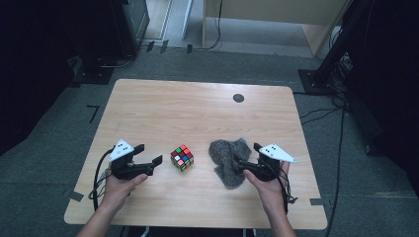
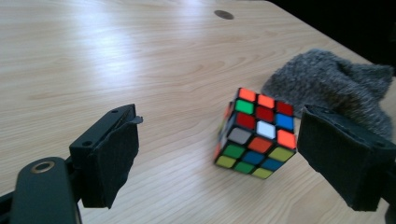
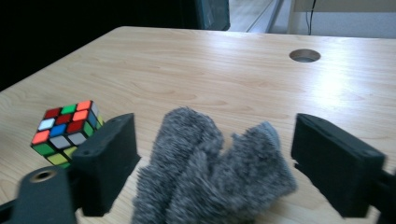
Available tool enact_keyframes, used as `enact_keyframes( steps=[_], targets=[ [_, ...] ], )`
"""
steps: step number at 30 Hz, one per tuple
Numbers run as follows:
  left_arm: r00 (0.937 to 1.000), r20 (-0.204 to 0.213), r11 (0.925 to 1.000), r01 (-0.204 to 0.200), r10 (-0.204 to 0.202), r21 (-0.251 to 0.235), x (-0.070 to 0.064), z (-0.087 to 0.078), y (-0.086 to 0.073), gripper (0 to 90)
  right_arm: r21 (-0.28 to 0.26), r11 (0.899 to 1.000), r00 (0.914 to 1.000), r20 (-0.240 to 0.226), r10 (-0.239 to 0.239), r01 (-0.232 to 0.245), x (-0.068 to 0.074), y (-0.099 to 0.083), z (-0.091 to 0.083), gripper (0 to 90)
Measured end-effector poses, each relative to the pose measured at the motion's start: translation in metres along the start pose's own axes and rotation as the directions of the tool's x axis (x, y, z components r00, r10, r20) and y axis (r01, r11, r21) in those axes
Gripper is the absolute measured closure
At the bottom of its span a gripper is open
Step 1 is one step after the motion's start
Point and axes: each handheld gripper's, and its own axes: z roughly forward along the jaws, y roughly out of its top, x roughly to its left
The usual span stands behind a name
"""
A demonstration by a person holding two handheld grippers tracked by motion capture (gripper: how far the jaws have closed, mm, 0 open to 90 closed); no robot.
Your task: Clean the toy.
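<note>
A scrambled colour cube [image 1: 182, 158] stands on the wooden table [image 1: 197, 113], near the front at the middle. Just right of it lies a crumpled grey woolly cloth [image 1: 227, 157]. My left gripper [image 1: 148, 153] is open to the left of the cube, and in the left gripper view the cube [image 2: 257, 135] sits a little ahead, between its spread jaws [image 2: 222, 122], touching neither. My right gripper [image 1: 247, 157] is open at the cloth's right edge. In the right gripper view the cloth [image 3: 210, 172] bulges between its jaws [image 3: 215, 126], with the cube [image 3: 65, 130] beyond the left jaw.
A round dark cable hole [image 1: 238, 98] is set in the table's far right part. Grey carpet with tape marks and cables surrounds the table. A black stand base [image 1: 316, 79] sits on the floor at the far right.
</note>
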Motion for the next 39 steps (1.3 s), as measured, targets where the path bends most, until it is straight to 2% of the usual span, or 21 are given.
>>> enact_keyframes(
  steps=[5,8,10,12,15,19,24,32,38,39],
  targets=[
    [0.9997,-0.025,1.0,0.006,-0.006,0.0,0.012,-0.014,-0.009,13.1,-0.001,1.0,0.9998,0.015,0.012,-0.012,-0.017,-0.006,-0.017,4.2],
    [0.9992,-0.038,0.9999,0.01,-0.01,0.004,0.018,-0.022,-0.015,11.6,0.027,1.0,0.9991,0.041,0.013,-0.014,-0.028,-0.014,-0.024,0.0],
    [0.9988,-0.049,0.9999,0.005,-0.005,0.015,0.021,-0.025,-0.019,9.4,0.048,0.999,0.9983,0.058,0.01,-0.012,-0.034,-0.02,-0.028,0.0],
    [0.9967,-0.08,0.9993,-0.013,0.015,0.036,0.025,-0.027,-0.025,6.1,0.065,0.998,0.9971,0.076,0.009,-0.014,-0.039,-0.026,-0.032,0.0],
    [0.9959,-0.089,0.9979,-0.011,0.017,0.064,0.032,-0.031,-0.034,3.5,0.088,0.996,0.9969,0.079,-0.002,-0.005,-0.046,-0.035,-0.038,0.0],
    [0.9934,-0.115,0.9974,0.015,-0.007,0.07,0.043,-0.039,-0.044,2.5,0.118,0.993,0.9952,0.096,-0.018,0.007,-0.054,-0.046,-0.045,0.0],
    [0.9885,-0.151,0.9951,0.024,-0.009,0.096,0.054,-0.048,-0.056,2.2,0.159,0.987,0.9905,0.137,-0.017,-0.005,-0.068,-0.059,-0.053,0.0],
    [0.9788,-0.205,0.9894,0.021,0.009,0.144,0.066,-0.061,-0.072,2.2,0.192,0.981,0.9816,0.191,0.003,-0.04,-0.088,-0.076,-0.069,0.0],
    [0.9685,-0.247,0.9837,0.016,0.029,0.179,0.071,-0.066,-0.08,2.2,0.245,0.967,0.9733,0.229,0.01,-0.068,-0.099,-0.088,-0.076,0.0],
    [0.9686,-0.247,0.9832,0.016,0.03,0.182,0.071,-0.067,-0.081,2.2,0.253,0.965,0.9727,0.232,0.01,-0.07,-0.099,-0.089,-0.077,0.0]
  ],
)
